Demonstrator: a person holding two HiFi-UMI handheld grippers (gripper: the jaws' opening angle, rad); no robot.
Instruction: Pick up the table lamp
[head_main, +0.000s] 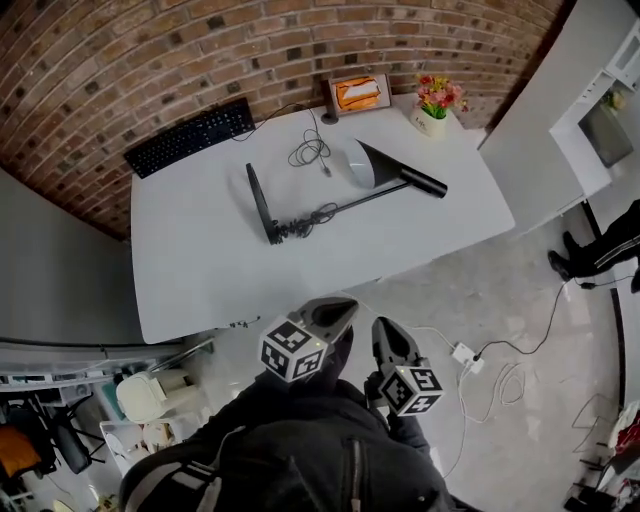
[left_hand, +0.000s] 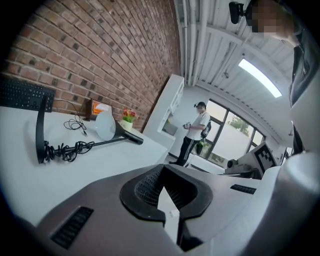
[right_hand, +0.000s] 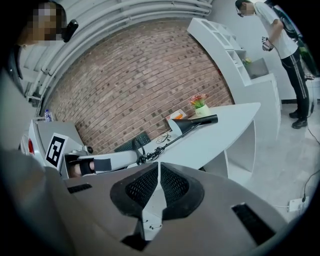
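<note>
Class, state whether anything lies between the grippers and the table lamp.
Nothing visible does. The left gripper and right gripper, both shut, hang short of the table; only bare tabletop lies before the table lamp.

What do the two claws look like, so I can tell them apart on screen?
The left claw and right claw match: smooth grey moulded shells with black mesh-textured pads at the tips. Each carries a white cube printed with black square markers. The person wears a dark jacket.
</note>
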